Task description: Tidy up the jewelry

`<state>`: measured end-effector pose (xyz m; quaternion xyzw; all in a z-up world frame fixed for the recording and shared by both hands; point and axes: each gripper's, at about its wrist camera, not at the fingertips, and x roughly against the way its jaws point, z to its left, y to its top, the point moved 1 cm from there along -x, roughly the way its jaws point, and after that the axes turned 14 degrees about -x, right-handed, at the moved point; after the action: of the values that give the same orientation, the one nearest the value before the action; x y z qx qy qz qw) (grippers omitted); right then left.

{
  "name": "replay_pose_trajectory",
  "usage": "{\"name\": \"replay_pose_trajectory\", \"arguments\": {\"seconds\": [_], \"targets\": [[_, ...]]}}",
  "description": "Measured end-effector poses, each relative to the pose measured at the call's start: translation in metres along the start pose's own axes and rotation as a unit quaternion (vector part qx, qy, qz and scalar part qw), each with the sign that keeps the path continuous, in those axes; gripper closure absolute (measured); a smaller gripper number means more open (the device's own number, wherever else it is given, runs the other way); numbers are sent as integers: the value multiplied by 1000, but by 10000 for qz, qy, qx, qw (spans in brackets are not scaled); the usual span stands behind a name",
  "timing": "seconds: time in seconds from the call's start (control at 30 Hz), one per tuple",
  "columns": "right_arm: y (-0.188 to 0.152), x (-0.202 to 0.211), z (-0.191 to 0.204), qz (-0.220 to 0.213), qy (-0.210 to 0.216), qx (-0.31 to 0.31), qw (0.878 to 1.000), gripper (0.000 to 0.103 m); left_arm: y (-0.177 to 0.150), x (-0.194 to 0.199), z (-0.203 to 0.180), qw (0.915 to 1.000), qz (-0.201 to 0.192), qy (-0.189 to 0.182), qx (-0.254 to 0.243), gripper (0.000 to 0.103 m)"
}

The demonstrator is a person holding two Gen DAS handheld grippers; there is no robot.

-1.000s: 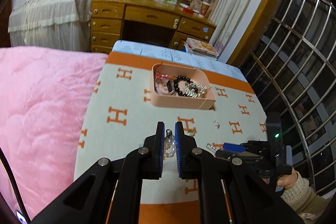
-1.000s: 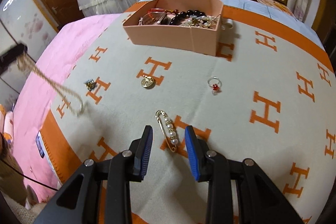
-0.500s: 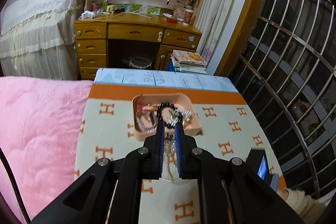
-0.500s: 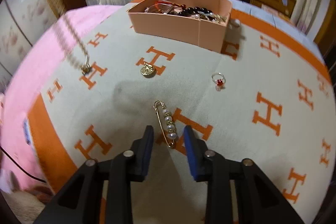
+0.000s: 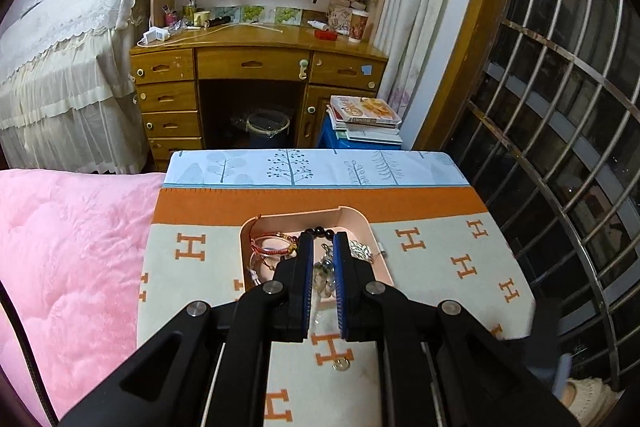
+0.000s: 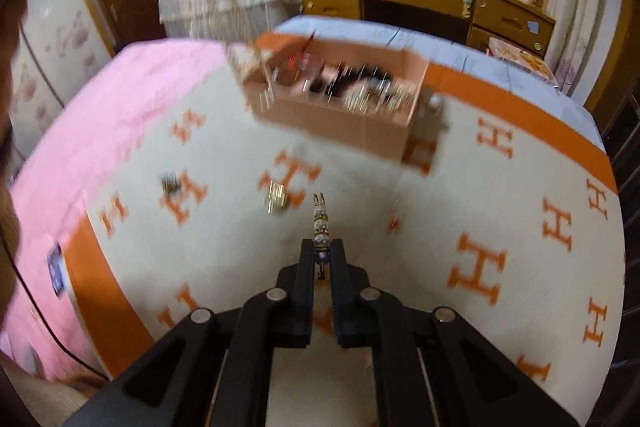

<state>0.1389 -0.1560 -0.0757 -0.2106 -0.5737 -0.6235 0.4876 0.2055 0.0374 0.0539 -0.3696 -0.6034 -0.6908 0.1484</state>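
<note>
Jewelry fills the pink tray (image 5: 370, 227) on the H-patterned blanket (image 5: 440, 259), just past the left gripper (image 5: 321, 247) toward 12 o'clock in the left wrist view. Red cord bracelets (image 5: 272, 245) lie at the tray's 9 o'clock side, a black bead bracelet (image 5: 318, 231) at its far middle, and silvery pieces (image 5: 362, 251) toward 3 o'clock. The left gripper's jaws are pressed together on a beaded chain (image 5: 324, 273) that hangs between the blue pads over the tray's near edge. A gold pendant (image 5: 341, 364) rests on the blanket at 6 o'clock, below the fingers.

In the blurred right wrist view, the right gripper (image 6: 321, 251) pinches a pearl pin (image 6: 320, 223), which sticks out toward 12 o'clock. A gold pendant (image 6: 276, 201) lies at 11 o'clock from the tips, a small dark charm (image 6: 171, 183) farther toward 10 o'clock, and a red-stoned ring (image 6: 394, 223) at 2 o'clock.
</note>
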Motion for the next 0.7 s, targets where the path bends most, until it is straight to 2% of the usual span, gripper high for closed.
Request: {"name": "replay_pose_trajectory", "arguments": {"seconds": [0.23,0.33,0.53,0.6,0.63,0.67,0.7], "targets": [[73,22,1,-652,310,-417,9965,96,16,-23,10,9999,-11,64,109,96],[93,14,6,-680,466,-500,9953,96,19,-34,11,9998,62,121,114,96],[117,-18,15,-603,382,-532,9960,96,5,-57,19,9992,350,72,173,93],[120,-29,17,-507,294,-536,9968,95,-5,-62,23,9987,461,79,213,71],[121,-37,17,-404,252,-566,9973,95,-9,-64,26,9984,500,94,242,63],[121,-41,16,-332,217,-600,9974,95,-13,-66,28,9982,530,122,268,48],[120,-48,15,-228,182,-648,9975,95,-18,-66,32,9979,548,184,292,41]]}}
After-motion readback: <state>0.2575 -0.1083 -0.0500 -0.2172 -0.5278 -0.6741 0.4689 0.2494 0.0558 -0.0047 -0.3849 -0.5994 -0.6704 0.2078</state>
